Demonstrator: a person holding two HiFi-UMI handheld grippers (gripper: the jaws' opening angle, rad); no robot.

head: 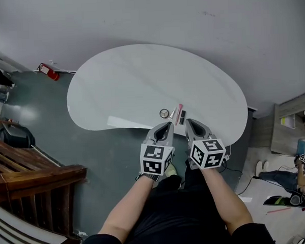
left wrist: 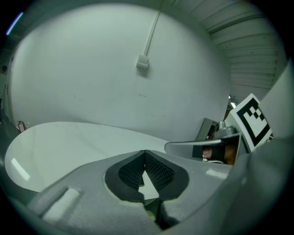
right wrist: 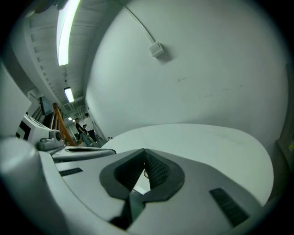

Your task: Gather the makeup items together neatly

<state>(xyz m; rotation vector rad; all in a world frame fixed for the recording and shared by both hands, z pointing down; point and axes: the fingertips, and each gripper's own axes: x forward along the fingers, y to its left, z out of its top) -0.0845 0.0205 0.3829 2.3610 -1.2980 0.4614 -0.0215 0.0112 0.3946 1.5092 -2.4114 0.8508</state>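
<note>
Near the front edge of the white table [head: 140,79] lie the makeup items close together: a small round compact [head: 164,113], a pink stick [head: 178,113] and a short black piece [head: 182,118]. My left gripper [head: 168,125] hangs above the table edge just before them, jaws shut with nothing between the pads. My right gripper [head: 190,123] is beside it, also shut and empty. In the left gripper view the pads [left wrist: 156,172] meet at the tip [left wrist: 145,152]; in the right gripper view the gripper [right wrist: 145,151] is likewise shut. The items are hidden in both gripper views.
A red fire extinguisher [head: 49,72] lies on the floor beyond the table's left end. Wooden furniture [head: 27,171] stands at the left. A cabinet [head: 294,120] and a seated person [head: 303,180] are at the right. A cable box [left wrist: 143,62] is on the wall.
</note>
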